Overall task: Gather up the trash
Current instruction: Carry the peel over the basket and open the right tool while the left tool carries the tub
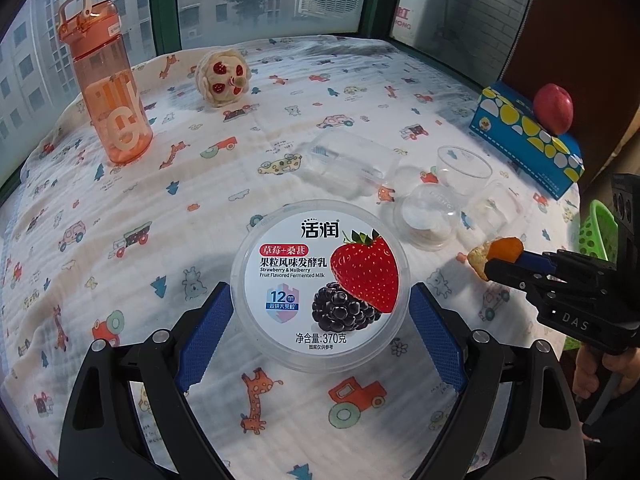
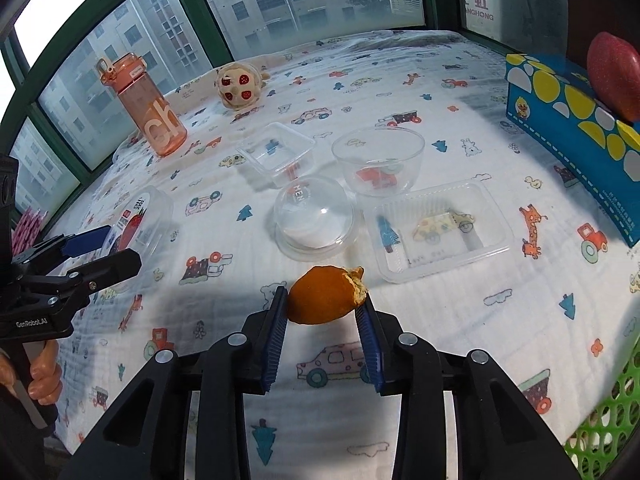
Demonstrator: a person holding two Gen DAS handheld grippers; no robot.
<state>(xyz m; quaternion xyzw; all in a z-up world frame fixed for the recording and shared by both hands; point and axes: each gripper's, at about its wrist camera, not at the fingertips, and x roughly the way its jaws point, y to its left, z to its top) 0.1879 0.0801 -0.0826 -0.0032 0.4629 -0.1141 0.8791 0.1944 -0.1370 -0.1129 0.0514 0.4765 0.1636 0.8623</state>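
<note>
Setting: window-side worktop (image 2: 460, 92) under a cartoon-print cloth, apartment blocks outside the glass.
Far left: orange water bottle (image 1: 106, 92) upright, a strawberry plush toy (image 1: 222, 78) beyond it — neither looks like trash.
Left claw (image 1: 320, 320): wide open, blue pads either side of the yogurt tub (image 1: 320, 284) without gripping it; tub sits lid-up on the cloth.
Middle: clear lidded box (image 2: 276, 152), dome lid (image 2: 316, 216), clear bowl (image 2: 378, 164), shallow clear tray (image 2: 442, 232) — near one another, all empty-looking.
Right claw (image 2: 324, 308): closed on an orange peel (image 2: 322, 300), held just above the cloth.
Step in hand: likely carrying the peel to the green basket (image 2: 600, 420) at far right; keep the squeeze steady, swing clear of the tray.
Far right: blue tissue box (image 2: 572, 128) with a red apple (image 2: 614, 76) on top, beside the path.
</note>
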